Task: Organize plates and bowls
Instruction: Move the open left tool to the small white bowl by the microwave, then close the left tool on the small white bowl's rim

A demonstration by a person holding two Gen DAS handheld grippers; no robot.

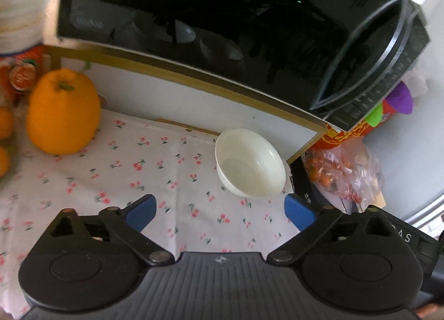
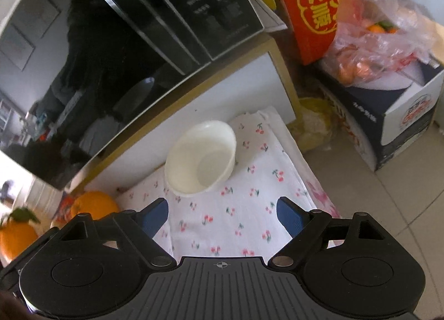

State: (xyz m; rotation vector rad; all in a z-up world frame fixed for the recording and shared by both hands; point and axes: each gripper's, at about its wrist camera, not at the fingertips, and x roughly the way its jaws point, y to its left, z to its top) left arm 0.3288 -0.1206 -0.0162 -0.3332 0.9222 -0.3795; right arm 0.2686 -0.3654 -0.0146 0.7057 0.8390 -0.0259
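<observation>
Your glossy black microwave oven (image 2: 116, 50) stands behind the cherry-print white cloth on the table (image 1: 155, 170). The red carton (image 2: 319, 6) reads "大顺". The white ceramic bowl (image 1: 249, 163) sits near the cloth's right edge. Your left hand-held gripper (image 1: 219, 213) and right hand-held gripper (image 2: 223, 216) gape wide, empty.

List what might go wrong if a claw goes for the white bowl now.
1. The white bowl sits near the edge of the cherry-print cloth, above the floor; a nudge might tip it off.
2. The microwave overhangs close behind it, so a high approach by the open right claw could knock it.
3. The smooth rim may slip between the pads.
</observation>
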